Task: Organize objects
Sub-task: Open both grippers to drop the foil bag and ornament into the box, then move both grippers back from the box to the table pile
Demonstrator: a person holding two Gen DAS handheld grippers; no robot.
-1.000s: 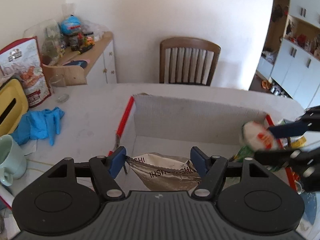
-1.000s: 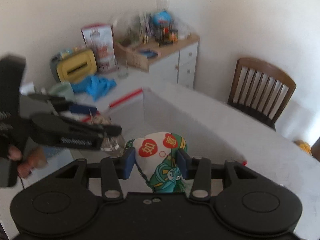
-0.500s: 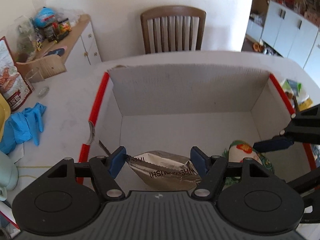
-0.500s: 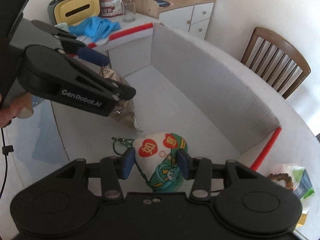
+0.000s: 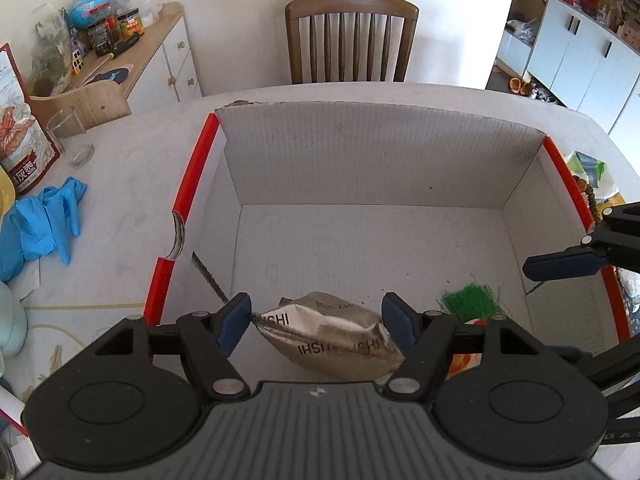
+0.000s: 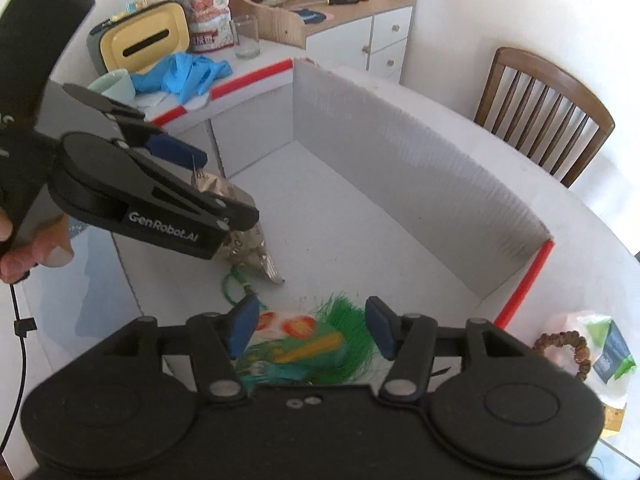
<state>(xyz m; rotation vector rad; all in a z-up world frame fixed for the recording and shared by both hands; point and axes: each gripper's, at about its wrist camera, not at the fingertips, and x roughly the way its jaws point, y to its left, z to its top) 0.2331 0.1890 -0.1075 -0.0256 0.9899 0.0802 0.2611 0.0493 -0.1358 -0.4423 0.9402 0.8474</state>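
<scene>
Left wrist view: a white cardboard box (image 5: 380, 152) with red-edged flaps is seen, most of its floor bare toward the far wall. Near its front edge, a silver foil packet (image 5: 328, 336) is gripped by the left gripper (image 5: 316, 322). The right gripper (image 6: 306, 328), jaws just opening, stands apart around a green-tasselled sachet (image 6: 304, 344).

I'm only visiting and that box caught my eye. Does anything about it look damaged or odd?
Yes. The cardboard box has a torn left rim: the red edge strip is broken partway along, with a ragged, curled tear. The far left corner is frayed too. Otherwise it looks sound.
</scene>
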